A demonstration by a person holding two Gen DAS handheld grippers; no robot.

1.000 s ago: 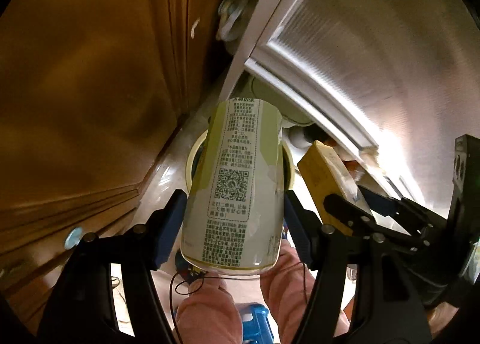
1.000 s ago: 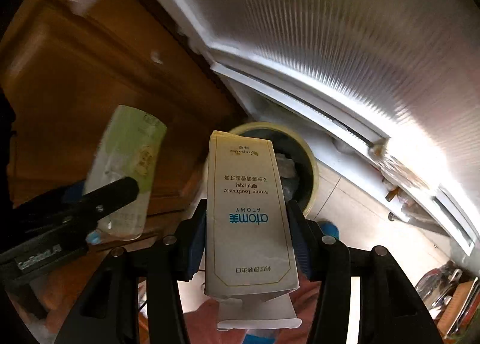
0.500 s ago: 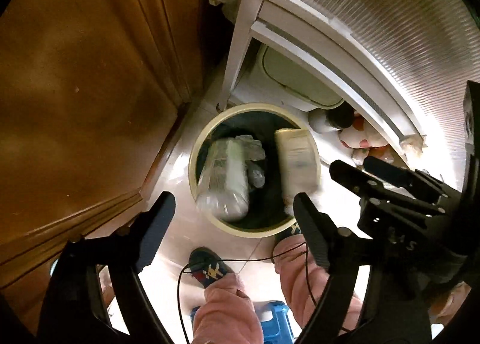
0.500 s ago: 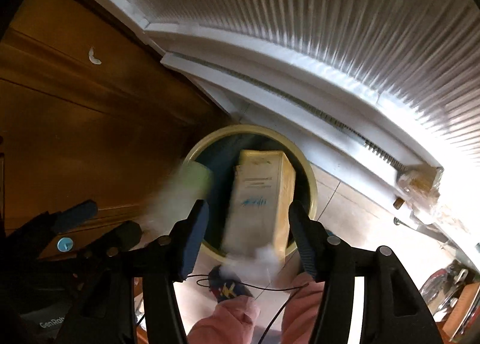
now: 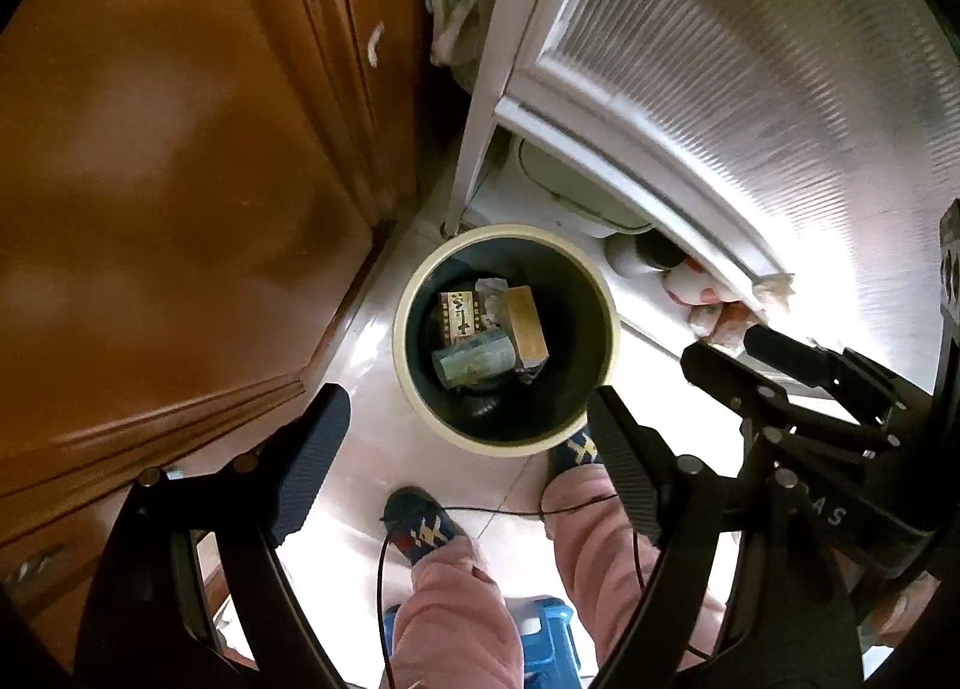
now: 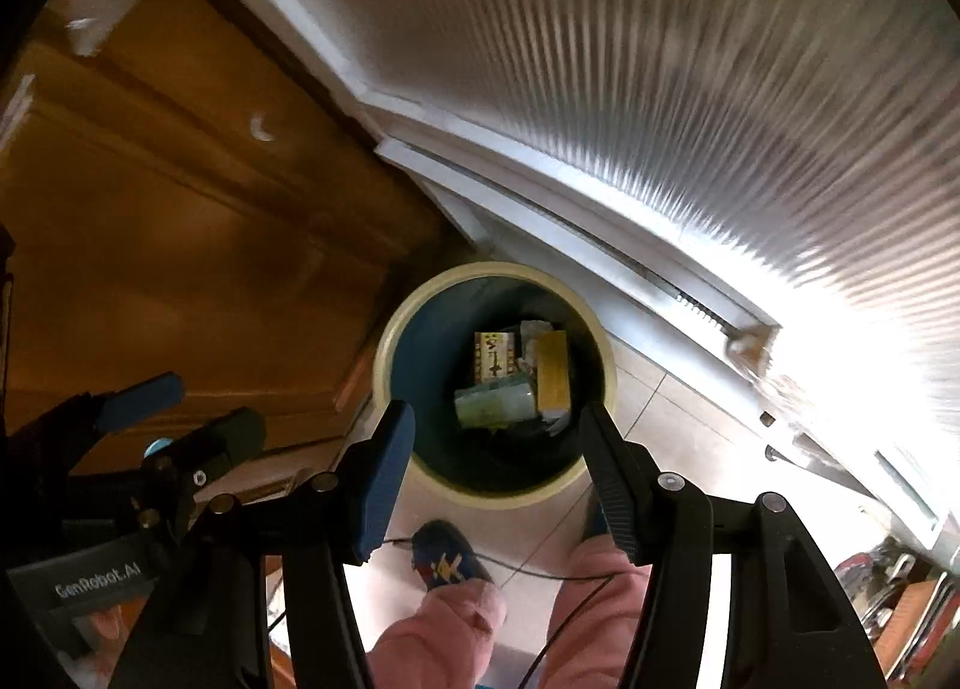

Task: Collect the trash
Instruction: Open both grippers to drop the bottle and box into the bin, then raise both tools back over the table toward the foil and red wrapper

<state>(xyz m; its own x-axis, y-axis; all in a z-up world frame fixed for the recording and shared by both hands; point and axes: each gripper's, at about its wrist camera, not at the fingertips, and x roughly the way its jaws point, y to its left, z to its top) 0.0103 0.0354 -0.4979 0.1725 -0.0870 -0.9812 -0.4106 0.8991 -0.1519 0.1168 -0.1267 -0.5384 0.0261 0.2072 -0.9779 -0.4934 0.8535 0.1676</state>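
A round cream-rimmed trash bin (image 5: pixel 414 383) stands on the floor below both grippers; it also shows in the right wrist view (image 6: pixel 384 347). Inside lie the green-labelled bottle (image 5: pixel 474 365), the yellow toothpaste box (image 5: pixel 527 324) and a patterned carton (image 5: pixel 459 317). The right wrist view shows the same bottle (image 6: pixel 495 404) and box (image 6: pixel 552 377). My left gripper (image 5: pixel 465 443) is open and empty above the bin. My right gripper (image 6: pixel 495 461) is open and empty above it too, and it appears at the right in the left wrist view (image 5: pixel 750 353).
A brown wooden cabinet (image 5: pixel 180 179) stands left of the bin. A ribbed glass sliding door (image 5: pixel 750 89) with a white frame runs behind and right. The person's pink-trousered legs and patterned socks (image 5: pixel 420 527) stand just in front of the bin. Clutter lies by the door track (image 5: pixel 708 299).
Both grippers opened and dropped their loads. The bottle and the toothpaste box fell into the bin and now lie at its bottom.
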